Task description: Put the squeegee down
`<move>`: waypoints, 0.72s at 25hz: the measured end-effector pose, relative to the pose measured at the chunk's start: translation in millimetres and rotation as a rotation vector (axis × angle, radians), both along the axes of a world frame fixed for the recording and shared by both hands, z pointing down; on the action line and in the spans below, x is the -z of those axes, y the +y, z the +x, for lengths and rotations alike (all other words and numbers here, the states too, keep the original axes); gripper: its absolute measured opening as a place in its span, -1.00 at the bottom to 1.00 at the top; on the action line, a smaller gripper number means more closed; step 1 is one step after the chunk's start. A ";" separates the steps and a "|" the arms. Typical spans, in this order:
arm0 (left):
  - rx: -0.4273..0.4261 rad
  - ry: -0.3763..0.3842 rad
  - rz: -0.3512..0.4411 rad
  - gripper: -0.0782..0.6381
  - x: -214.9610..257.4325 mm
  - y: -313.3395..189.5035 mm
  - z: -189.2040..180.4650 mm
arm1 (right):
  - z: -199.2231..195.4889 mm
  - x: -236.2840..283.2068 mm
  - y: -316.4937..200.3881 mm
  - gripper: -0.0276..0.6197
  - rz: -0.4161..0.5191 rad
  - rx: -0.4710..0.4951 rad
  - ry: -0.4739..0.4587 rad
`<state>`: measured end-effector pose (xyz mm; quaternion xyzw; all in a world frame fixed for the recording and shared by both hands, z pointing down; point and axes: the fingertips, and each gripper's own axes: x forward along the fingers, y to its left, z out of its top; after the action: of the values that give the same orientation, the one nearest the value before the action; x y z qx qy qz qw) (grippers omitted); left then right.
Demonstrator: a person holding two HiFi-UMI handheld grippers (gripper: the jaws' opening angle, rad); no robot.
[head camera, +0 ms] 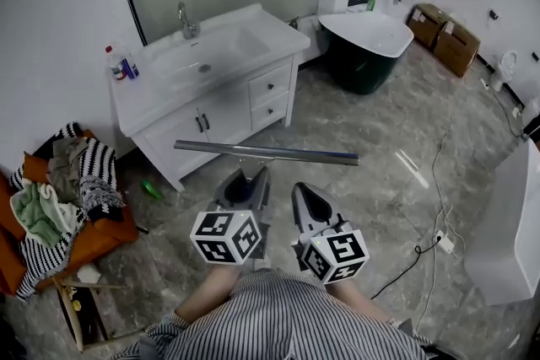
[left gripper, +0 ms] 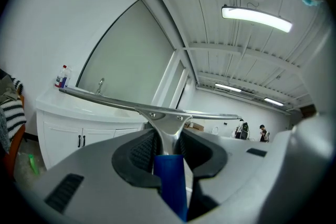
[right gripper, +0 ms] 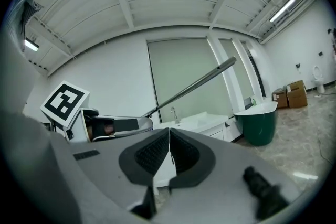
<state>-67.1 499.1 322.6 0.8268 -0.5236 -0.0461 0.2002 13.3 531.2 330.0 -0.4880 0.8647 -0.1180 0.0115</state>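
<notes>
Your left gripper (head camera: 247, 185) clamps the squeegee (head camera: 266, 153) by its blue handle, blade seemingly level before the far vanity (head camera: 211, 110); your right gripper (head camera: 310, 200) is closed, empty.

A white counter (head camera: 143, 101) holds a sunken basin (head camera: 211, 55), a faucet (head camera: 184, 19) at its back edge and a bottle (head camera: 118, 63) at its left corner. On the grey tiled floor (head camera: 380, 181) stand a dark green tub (head camera: 367, 46), two boxes (head camera: 445, 36) and an orange seat (head camera: 93, 236) heaped with clothes (head camera: 59, 190). A green bottle (head camera: 151, 189) lies near the cabinet, and a cable (head camera: 439, 190) runs to a power strip (head camera: 445, 242).
</notes>
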 end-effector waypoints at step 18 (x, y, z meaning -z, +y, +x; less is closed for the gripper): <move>-0.040 -0.002 -0.030 -0.42 -21.4 -154.2 -45.7 | -41.1 -24.5 -146.1 -0.86 -0.055 -0.075 0.005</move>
<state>-112.8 344.9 344.0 0.8342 -0.5077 -0.0334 0.2128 -27.7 385.1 354.5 -0.5206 0.8422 -0.1399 0.0004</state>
